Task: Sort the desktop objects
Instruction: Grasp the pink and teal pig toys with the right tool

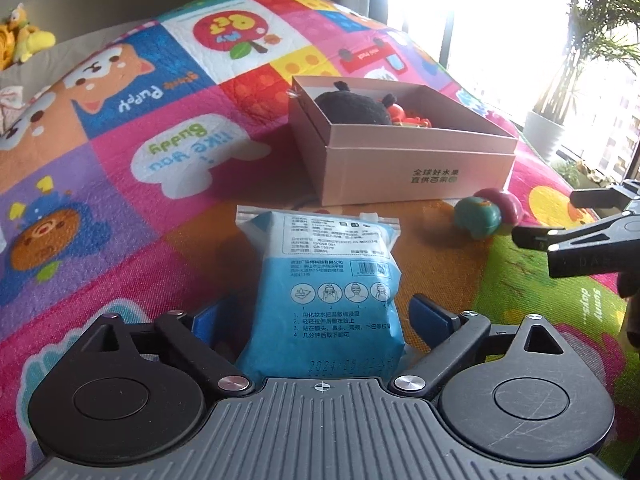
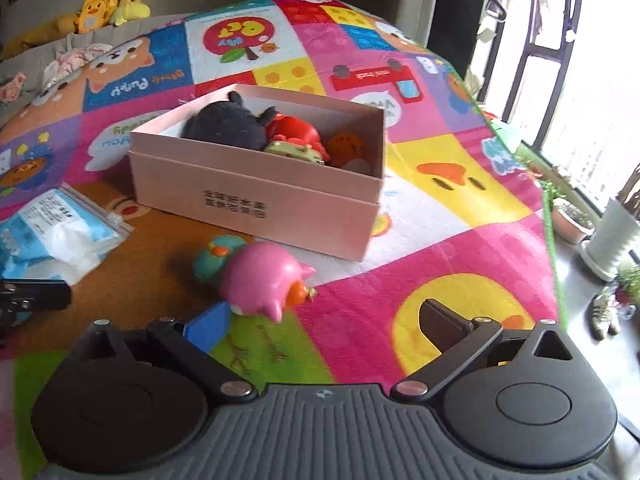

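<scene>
**Bagging the blue packet for the box**

Straddling the blue packet on the play mat, the left hand-held gripper has its jaws spread, not yet clamped. I'd close squarely on the sides, since the soft pack may buckle. The right hand-held gripper hangs released beside the pink toy. The pink box stands near, with little free space inside; lift clear of its rim.
</scene>
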Tool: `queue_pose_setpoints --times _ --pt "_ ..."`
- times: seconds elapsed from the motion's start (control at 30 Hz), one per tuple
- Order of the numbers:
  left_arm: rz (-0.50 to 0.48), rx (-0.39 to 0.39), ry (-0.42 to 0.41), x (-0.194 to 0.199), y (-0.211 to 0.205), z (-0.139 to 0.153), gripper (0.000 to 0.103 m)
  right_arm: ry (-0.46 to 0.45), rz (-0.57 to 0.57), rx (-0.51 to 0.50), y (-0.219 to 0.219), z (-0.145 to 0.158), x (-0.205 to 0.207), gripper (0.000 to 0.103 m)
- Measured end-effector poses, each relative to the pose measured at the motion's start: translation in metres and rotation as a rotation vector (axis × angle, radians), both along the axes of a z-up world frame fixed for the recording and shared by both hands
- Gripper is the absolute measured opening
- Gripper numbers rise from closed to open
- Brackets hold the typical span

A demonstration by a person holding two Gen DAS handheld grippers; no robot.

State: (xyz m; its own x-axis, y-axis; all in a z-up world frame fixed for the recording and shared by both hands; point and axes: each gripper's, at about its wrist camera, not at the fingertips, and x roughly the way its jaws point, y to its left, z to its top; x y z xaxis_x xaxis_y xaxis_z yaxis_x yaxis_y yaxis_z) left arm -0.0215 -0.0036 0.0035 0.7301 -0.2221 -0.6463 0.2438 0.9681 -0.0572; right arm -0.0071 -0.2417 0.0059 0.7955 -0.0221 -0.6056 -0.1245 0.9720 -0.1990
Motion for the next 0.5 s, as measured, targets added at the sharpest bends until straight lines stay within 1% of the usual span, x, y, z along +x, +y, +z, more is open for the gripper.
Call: queue_pose_setpoints --times 0.07,0.1,0.2,0.27,0.4,0.5 --pt "0.006 0.009 0.001 0.000 -0.002 0.000 0.100 -0.021 -0.025 -0.007 -0.005 0.004 0.000 0.101" --pt "0.008 0.011 0.002 0.000 -0.002 0.000 0.100 -0.026 -0.015 0.015 -0.007 0.007 0.000 0.101" --pt "0.008 0.011 0.004 0.000 -0.002 0.000 0.101 -0.002 0.066 0.112 -0.003 0.015 0.000 0.102" --pt "0.009 0.014 0.003 0.000 -0.001 0.000 0.101 0.012 0.128 0.139 0.006 0.016 0.004 0.103" --pt "0.010 0.020 0.004 0.000 -0.002 -0.001 0.101 0.036 0.206 0.088 0.023 0.007 0.017 0.103" --pt "0.009 0.022 0.007 0.000 -0.003 -0.001 0.102 0.088 0.231 0.092 0.023 -0.003 0.027 0.103"
